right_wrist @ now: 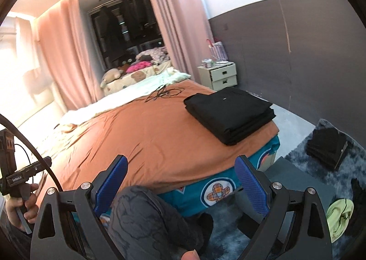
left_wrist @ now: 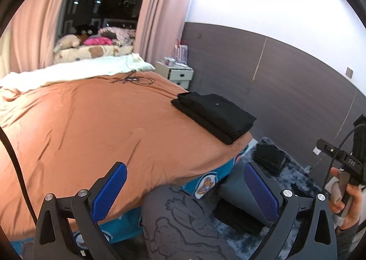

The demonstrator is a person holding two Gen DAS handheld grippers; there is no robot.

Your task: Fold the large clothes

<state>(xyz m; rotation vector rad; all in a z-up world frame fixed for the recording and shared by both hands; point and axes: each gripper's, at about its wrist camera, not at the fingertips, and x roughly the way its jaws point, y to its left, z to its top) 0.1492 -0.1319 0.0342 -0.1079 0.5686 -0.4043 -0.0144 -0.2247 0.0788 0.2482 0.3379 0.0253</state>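
A folded black garment (left_wrist: 215, 115) lies at the right corner of the orange bed cover (left_wrist: 91, 123); it also shows in the right wrist view (right_wrist: 231, 112) on the cover (right_wrist: 148, 136). My left gripper (left_wrist: 186, 189) is open and empty, held back from the bed's near edge above my knee (left_wrist: 180, 218). My right gripper (right_wrist: 183, 182) is open and empty, also off the bed's near edge. Each hand-held gripper body shows at the edge of the other's view: the right one (left_wrist: 347, 166) and the left one (right_wrist: 16, 177).
A stack of dark folded clothes (right_wrist: 327, 149) and a yellow-green cloth (right_wrist: 338, 216) lie on the grey rug (right_wrist: 320, 182) to the right. A black cable (right_wrist: 162, 93) lies on the bed. A white nightstand (right_wrist: 223, 76) stands by the grey wall. Pillows and toys are at the head.
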